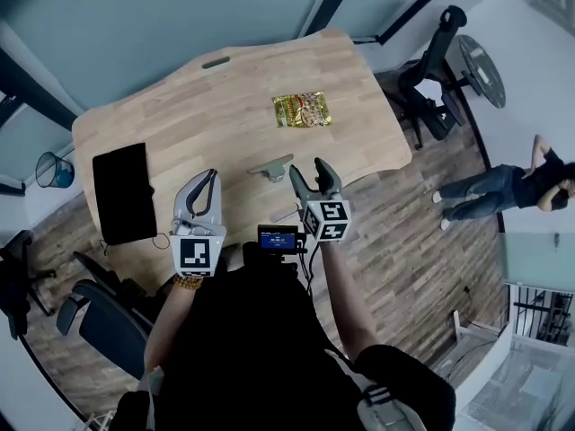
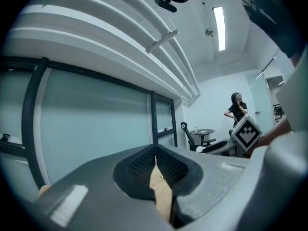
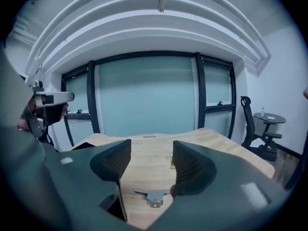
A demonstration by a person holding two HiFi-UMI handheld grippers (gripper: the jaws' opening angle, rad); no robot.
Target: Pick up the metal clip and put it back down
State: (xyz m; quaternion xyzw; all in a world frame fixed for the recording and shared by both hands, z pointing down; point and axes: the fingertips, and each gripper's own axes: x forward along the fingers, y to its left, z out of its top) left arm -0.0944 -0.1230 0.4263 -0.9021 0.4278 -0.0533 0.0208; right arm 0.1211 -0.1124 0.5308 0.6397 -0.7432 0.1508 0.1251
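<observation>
Bearing it all: table (image 1: pixel 225 88), pale wood, mostly bare
mat (image 1: pixel 124 192): black, flat at the table's left edge
bin (image 1: pixel 54 170): blue mesh, on the floor off the table's left end; what is in it cannot be made out
left gripper (image 1: pixel 208 180): over the near edge of the table, jaws closed together on nothing, only a sliver of wood showing below the pads
right gripper (image 1: pixel 310 169): jaws partway apart, nothing between the pads, aimed a little downward across the table
packet (image 1: pixel 302 109): gold foil, flat toward the far side, apart from everything else; sealed or not cannot be told
clip (image 1: pixel 272 167): metal, flat on the wood, held by neither gripper, lying between the two
direction: in the right gripper view the clip shows low in the gap between the jaws, ahead of and below the tips, its right end hidden behind the right jaw
long axis: runs side to side across that view, in line with the way the jaws close, so they would likely meet its ends and not its narrow width
nearer hand: right, its tips just beside the clip; the left stands farther off
stage: clip is down on the table; whether the lift is done or yet to come cannot be judged from this
</observation>
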